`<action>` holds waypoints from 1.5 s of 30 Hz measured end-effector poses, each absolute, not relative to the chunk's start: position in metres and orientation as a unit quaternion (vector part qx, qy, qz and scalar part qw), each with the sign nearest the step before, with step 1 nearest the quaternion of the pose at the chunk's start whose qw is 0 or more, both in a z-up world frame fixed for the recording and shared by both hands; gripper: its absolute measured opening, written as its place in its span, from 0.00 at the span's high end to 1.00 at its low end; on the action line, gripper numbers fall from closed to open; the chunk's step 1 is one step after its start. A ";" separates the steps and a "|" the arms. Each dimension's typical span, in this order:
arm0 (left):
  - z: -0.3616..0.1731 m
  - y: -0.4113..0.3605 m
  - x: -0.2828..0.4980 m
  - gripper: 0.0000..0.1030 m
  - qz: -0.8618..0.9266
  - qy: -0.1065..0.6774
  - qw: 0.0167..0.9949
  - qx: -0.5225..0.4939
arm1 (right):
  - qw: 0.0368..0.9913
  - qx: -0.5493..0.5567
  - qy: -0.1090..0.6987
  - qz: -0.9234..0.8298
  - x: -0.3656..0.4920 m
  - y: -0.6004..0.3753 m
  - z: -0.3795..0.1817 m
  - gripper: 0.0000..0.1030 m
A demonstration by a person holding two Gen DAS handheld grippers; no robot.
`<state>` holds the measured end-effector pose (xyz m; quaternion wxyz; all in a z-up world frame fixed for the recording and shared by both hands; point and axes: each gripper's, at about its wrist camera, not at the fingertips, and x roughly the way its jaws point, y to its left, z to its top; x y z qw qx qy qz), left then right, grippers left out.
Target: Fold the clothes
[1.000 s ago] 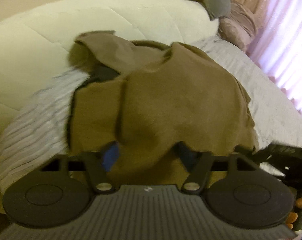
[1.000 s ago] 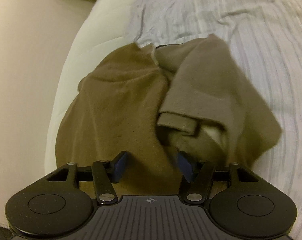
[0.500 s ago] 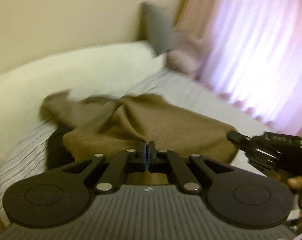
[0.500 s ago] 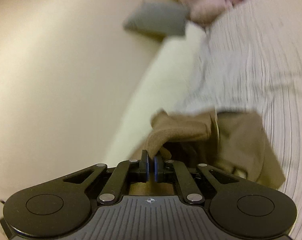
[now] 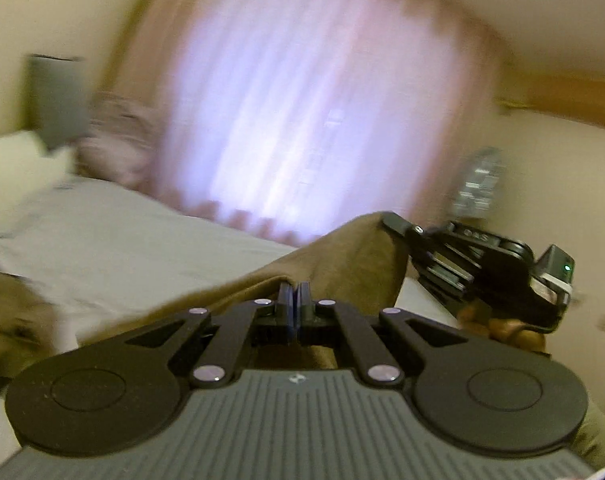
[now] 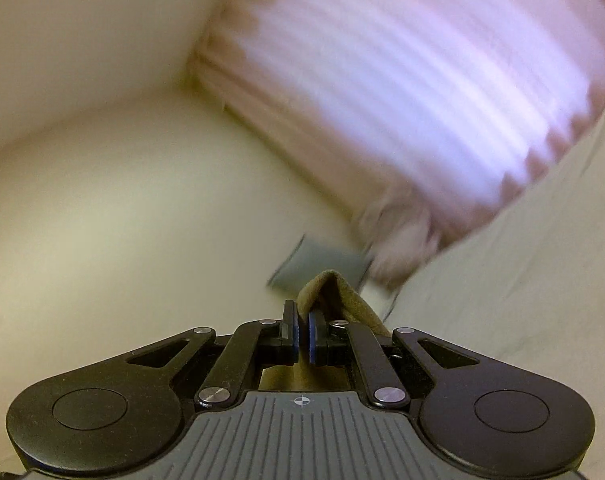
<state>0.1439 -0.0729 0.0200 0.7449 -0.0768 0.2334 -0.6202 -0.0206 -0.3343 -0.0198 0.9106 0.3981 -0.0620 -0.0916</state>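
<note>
Garment lifted off the bed, both grippers clamped on its edge.

A second ago we saw the bed (image 5: 134, 232) filled by the brown garment (image 5: 342, 256), lying rumpled under two spread pairs of jaws; half a second ago both pairs had closed on it, and now both views tip up to the curtain (image 5: 302, 100) and wall, badly blurred. The garment's near edge is raised and stretched between the grippers, while a further part trails at the left of the left view, whether resting on the bed we cannot tell. The left gripper (image 5: 293, 300) has its jaws clenched on the cloth; the right gripper (image 6: 301, 326) pinches a peaked fold of it. We judge this a lift to shake or spread the garment before a fold is laid.
</note>
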 end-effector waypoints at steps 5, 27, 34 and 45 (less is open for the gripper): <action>0.021 -0.146 0.064 1.00 -0.647 0.236 0.721 -0.073 | 0.924 0.327 -0.075 -0.182 -0.141 -0.364 0.024 0.96; -0.177 -0.209 -0.069 0.86 -0.514 0.523 0.613 0.295 | 0.692 0.399 0.410 -0.440 -0.333 -0.319 -0.138 0.24; -0.181 -0.220 -0.086 0.80 -0.556 0.494 0.580 0.332 | 0.675 0.389 0.425 -0.460 -0.323 -0.268 -0.131 0.24; -0.186 -0.232 -0.093 0.76 -0.515 0.491 0.617 0.337 | 0.681 0.388 0.434 -0.445 -0.321 -0.307 -0.164 0.24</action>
